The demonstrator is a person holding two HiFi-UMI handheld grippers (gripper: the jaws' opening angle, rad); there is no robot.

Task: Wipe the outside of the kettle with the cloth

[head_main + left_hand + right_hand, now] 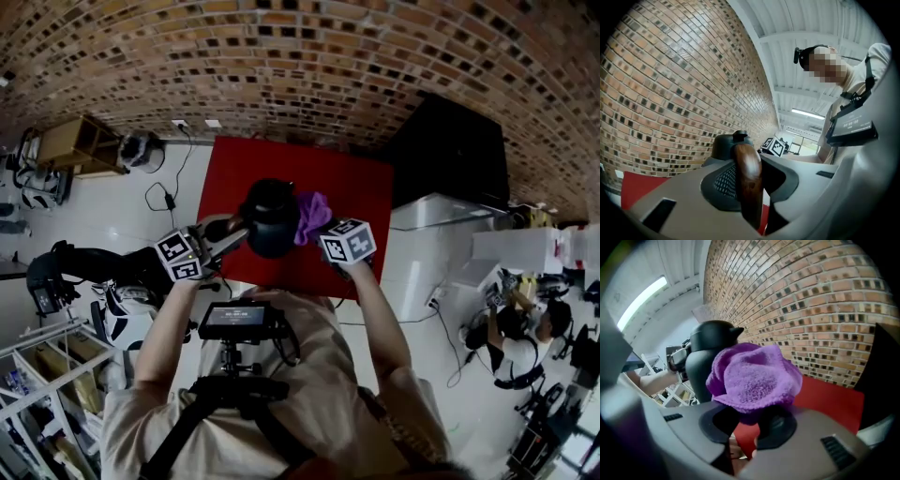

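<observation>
A red table (370, 192) stands on a white floor (112, 211) before a brick wall (309, 56). The left gripper (239, 234) pinches the wooden handle (747, 173) of the kettle (270, 225) over the table. The right gripper (321, 232) clamps a purple cloth (313, 212) just beside it.

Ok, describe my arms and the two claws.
Both the left claw and right claw have grey moulded shells with black pads. Each carries a white cube printed with black square markers. Your sleeves are short and beige.
</observation>
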